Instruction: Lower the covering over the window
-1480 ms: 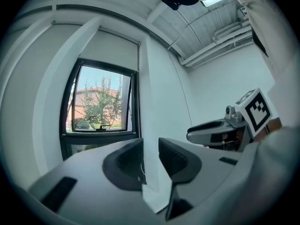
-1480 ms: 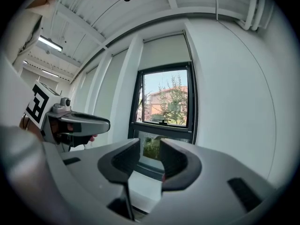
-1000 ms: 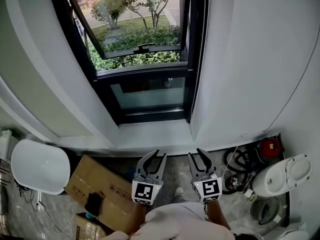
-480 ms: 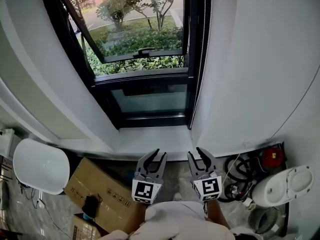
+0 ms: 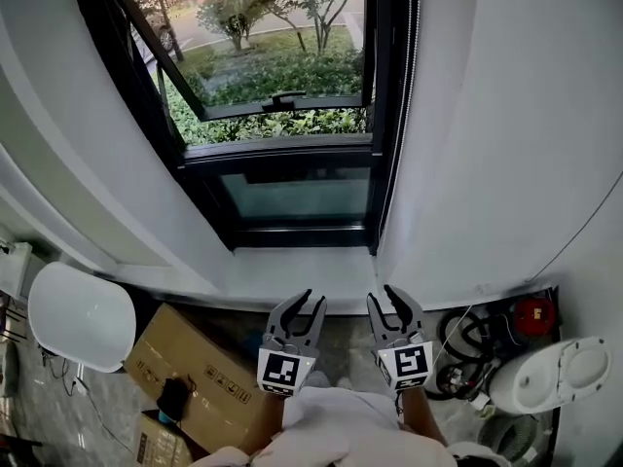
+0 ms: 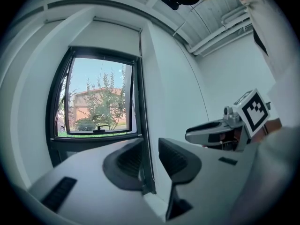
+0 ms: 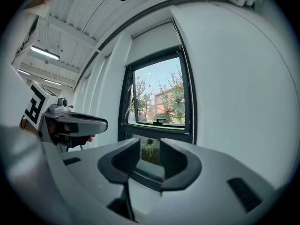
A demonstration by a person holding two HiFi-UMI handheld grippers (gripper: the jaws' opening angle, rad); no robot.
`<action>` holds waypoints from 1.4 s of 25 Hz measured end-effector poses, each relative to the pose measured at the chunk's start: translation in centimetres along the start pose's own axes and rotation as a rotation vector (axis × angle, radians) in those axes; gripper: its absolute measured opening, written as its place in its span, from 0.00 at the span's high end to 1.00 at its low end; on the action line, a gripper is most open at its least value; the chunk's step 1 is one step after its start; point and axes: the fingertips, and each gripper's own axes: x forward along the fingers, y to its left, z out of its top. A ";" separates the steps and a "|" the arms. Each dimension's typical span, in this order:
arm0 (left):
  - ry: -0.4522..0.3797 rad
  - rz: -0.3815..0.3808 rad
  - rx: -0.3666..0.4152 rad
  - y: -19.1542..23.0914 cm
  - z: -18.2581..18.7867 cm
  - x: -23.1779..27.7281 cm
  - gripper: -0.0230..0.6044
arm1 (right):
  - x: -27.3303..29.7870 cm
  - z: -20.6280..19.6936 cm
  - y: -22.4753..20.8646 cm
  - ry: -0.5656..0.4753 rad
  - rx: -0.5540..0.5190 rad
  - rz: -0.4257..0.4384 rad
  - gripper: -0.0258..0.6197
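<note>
Approach step: my left gripper (image 5: 313, 298) and right gripper (image 5: 381, 295) are both spread, empty, facing the window (image 5: 282, 115). The blind (image 7: 152, 41) sits raised at its top; next I must reach its cord (image 6: 140, 43) and pinch it.

White chair (image 5: 81, 316) L of cardboard box (image 5: 209, 358); cables (image 5: 467, 337) & red item (image 5: 531, 314) at R.

The window (image 5: 282, 154) ran off the head view's top edge, and a sleeve (image 5: 341, 436) hid part of the cardboard box (image 5: 190, 373).
</note>
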 end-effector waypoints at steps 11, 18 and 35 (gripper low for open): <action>-0.005 -0.025 -0.006 2.3 -0.8 3.4 0.79 | 3.7 -0.4 -1.2 0.006 0.004 -0.019 0.76; -0.032 -0.081 -0.005 5.8 -1.1 8.4 0.79 | 8.8 0.2 -2.9 0.008 -0.009 -0.067 0.76; -0.070 -0.230 -0.027 15.9 -1.5 17.6 0.79 | 20.7 1.7 -4.8 0.028 -0.005 -0.199 0.76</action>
